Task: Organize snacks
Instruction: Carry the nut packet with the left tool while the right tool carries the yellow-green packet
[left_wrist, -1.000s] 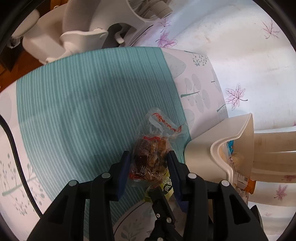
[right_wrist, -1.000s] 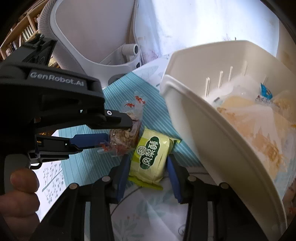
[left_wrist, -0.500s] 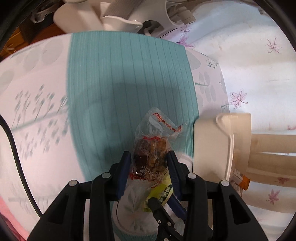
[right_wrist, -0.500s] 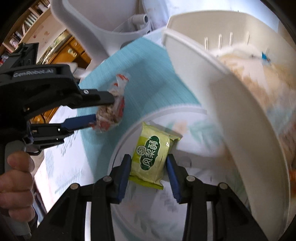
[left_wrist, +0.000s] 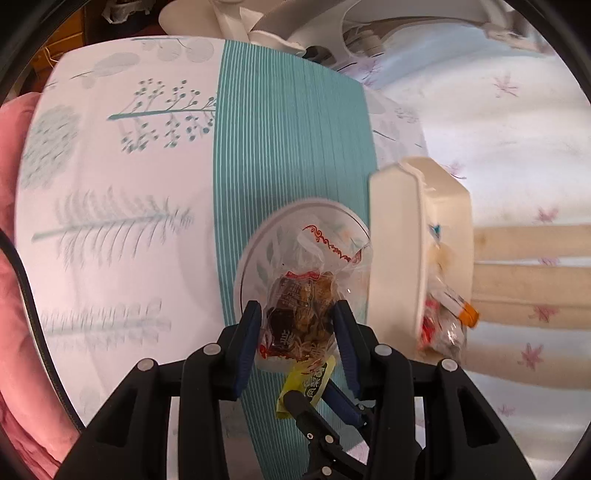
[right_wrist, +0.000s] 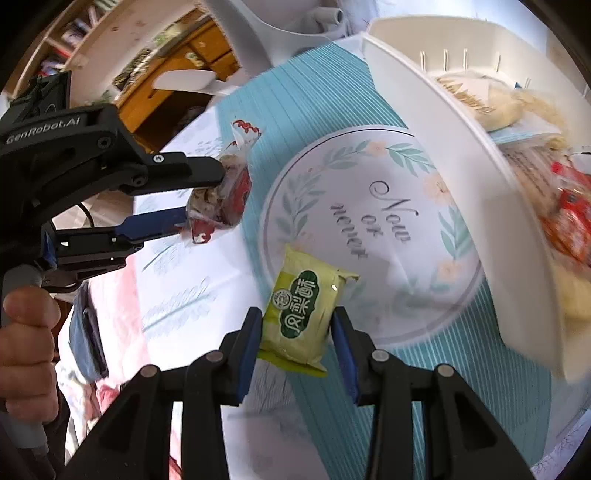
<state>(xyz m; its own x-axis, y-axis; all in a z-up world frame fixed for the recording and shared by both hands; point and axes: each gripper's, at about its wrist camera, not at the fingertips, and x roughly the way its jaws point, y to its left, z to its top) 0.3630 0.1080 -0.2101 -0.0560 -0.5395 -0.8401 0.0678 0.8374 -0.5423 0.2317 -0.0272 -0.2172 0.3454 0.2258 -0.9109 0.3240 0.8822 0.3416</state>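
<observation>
Table covering: white cloth with teal leaf prints and a teal-striped band (right_wrist: 321, 99) running down the middle; wooden furniture and a white chair base beyond the far edge.

Left gripper (right_wrist: 201, 195) (left_wrist: 297, 325): clenched on a clear plastic packet of brown snack with red trim (left_wrist: 301, 314) (right_wrist: 221, 192). Packet held off the cloth, above the left rim of the plate in the right wrist view. A hand (right_wrist: 26, 343) grips the handle at the left edge of that view.

Round white plate with a leaf wreath and script lettering (right_wrist: 369, 236) (left_wrist: 258, 254): lies on the striped band, its right side touching or just beside the basket; cannot tell which.

Right gripper (right_wrist: 297, 328): blue pads pressed on both sides of a yellow-green wrapped pastry with a dark green label (right_wrist: 303, 306) (left_wrist: 306, 384), held above the near edge of the plate.

White plastic basket (right_wrist: 461, 177) (left_wrist: 395, 251): toward the right edge of the cloth, holding several wrapped snacks, red and pale yellow among them.
</observation>
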